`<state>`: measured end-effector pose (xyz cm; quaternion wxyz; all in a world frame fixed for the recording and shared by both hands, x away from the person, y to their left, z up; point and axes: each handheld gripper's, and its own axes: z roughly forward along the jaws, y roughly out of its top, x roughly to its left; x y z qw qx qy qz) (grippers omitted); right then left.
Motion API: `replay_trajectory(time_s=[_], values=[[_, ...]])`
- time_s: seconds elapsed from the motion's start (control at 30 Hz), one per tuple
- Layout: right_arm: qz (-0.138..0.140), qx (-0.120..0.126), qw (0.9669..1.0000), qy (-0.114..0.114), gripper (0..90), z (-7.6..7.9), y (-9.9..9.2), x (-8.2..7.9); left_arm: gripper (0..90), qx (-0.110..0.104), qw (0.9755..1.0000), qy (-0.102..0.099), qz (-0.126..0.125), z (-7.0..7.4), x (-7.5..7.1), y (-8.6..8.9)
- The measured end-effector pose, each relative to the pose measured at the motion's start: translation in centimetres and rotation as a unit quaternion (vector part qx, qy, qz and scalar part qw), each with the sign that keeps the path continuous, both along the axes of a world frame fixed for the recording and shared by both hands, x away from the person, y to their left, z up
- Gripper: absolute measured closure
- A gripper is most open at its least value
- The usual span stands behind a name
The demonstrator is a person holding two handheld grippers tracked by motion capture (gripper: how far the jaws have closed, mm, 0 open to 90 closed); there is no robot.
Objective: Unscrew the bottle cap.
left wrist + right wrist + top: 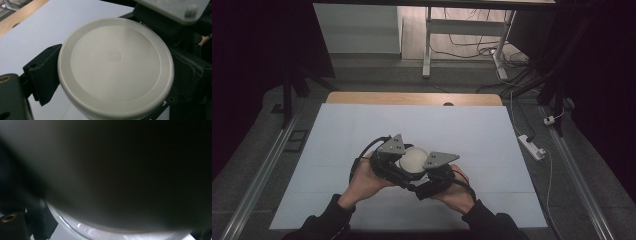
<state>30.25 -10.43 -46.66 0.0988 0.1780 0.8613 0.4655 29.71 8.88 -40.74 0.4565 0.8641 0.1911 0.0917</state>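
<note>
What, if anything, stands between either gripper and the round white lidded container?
Nothing visible does. The left gripper and right gripper both sit right against the round white lidded container, one on each side, above the white table mat.

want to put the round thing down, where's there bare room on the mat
Most of the white mat is bare: the far half toward the wooden table edge, plus the left and right sides. It is crowded only near the front centre, where the left gripper and right gripper close in on the white lid.
</note>
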Motion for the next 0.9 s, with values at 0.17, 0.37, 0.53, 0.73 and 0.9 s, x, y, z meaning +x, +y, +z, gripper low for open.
replay_trajectory(time_s=[0.17, 0.37, 0.53, 0.73, 0.9], values=[[-0.001, -0.002, 1.0000, -0.003, 6.4, -0.1, 0.0, 0.0, 8.3, -0.002, 1.0000, -0.001, 0.009, 0.3, -0.1, 0.7], [-0.011, 0.000, 0.9999, -0.003, 6.4, 0.0, -0.4, 0.3, 8.3, -0.001, 0.9999, -0.001, 0.017, 0.4, -0.2, 1.6], [-0.017, 0.003, 0.9998, -0.004, 6.4, 0.1, -0.7, 0.6, 8.3, -0.004, 0.9998, 0.000, 0.020, 0.4, -0.4, 2.1], [-0.025, 0.005, 0.9997, -0.005, 6.4, 0.2, -1.1, 1.0, 8.3, -0.009, 0.9998, 0.003, 0.020, 0.2, -0.8, 2.7], [-0.036, 0.009, 0.9993, -0.003, 6.4, 0.4, -1.5, 1.6, 8.3, -0.017, 0.9997, 0.002, 0.017, 0.3, -1.4, 3.1]])
